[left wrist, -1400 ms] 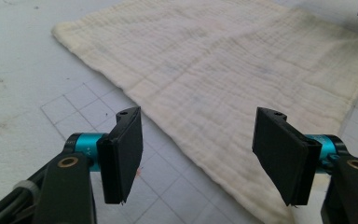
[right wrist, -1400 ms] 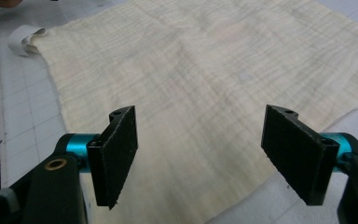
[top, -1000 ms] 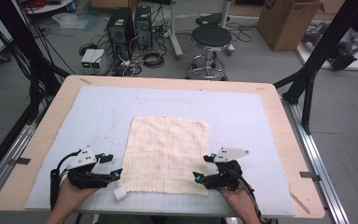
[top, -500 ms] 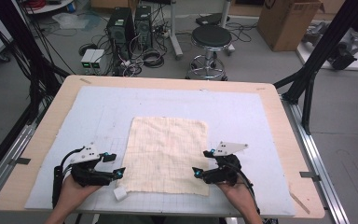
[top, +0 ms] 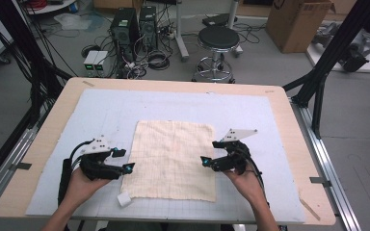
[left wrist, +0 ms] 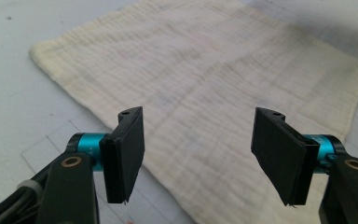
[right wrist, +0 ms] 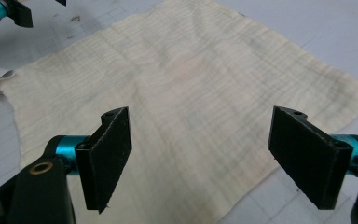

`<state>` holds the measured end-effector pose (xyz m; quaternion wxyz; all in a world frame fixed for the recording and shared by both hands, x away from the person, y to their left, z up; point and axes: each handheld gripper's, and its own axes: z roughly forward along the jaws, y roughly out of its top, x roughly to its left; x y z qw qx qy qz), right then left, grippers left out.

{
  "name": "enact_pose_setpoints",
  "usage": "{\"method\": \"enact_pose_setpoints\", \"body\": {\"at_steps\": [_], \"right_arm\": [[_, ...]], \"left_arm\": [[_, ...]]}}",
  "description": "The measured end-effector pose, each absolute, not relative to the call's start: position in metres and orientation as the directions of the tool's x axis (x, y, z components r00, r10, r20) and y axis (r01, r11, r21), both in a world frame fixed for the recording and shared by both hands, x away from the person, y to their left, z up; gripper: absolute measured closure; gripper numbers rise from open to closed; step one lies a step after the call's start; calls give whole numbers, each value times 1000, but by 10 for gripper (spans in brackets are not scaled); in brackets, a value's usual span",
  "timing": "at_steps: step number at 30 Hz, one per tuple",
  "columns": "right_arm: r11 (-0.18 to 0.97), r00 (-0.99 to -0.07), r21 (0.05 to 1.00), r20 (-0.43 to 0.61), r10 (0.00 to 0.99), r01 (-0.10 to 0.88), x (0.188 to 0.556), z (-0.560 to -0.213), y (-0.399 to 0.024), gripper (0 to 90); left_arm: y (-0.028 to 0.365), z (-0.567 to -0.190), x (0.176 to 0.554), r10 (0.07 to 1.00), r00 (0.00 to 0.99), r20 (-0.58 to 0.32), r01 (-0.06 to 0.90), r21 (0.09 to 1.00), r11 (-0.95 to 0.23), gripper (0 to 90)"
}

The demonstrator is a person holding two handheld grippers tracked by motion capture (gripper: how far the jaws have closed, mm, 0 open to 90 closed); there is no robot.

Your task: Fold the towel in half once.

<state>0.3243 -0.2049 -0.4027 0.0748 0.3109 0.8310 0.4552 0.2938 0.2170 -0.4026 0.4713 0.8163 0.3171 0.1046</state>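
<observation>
A cream, loosely woven cloth (top: 171,159) lies spread flat on the pale blue mat (top: 101,115). My left gripper (top: 124,160) hovers at the cloth's left edge with its jaws open and pointing inward. In the left gripper view the left gripper (left wrist: 200,161) has nothing between its pads, and the cloth (left wrist: 205,70) lies beneath and ahead. My right gripper (top: 209,152) hovers over the cloth's right edge, also open. In the right gripper view the right gripper (right wrist: 209,161) is empty above the cloth (right wrist: 191,79). A small white tag (top: 124,198) sticks out at the near left corner.
The mat covers a wooden table (top: 289,125). Beyond its far edge the floor holds a stool (top: 217,38), computer cases (top: 135,24) with cables and a cardboard box (top: 298,21). Black frame posts (top: 318,82) stand at the right.
Both grippers have moved away from the near table edge along the cloth's sides and risen a little. The cloth lies as before.
</observation>
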Motion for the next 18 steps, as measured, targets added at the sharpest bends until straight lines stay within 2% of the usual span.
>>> {"method": "enact_pose_setpoints", "body": {"at_steps": [6,13,18], "right_arm": [[426,-799,786,138,585,448,346,-390,-202,234],[446,-791,771,118,601,454,375,-379,-201,269],[431,-778,766,140,613,478,395,-373,-202,294]], "left_arm": [[215,-390,316,629,767,-130,432,829,-356,360],[218,-379,349,654,733,-189,486,817,-310,371],[217,-376,372,689,703,-175,500,811,-305,399]]}}
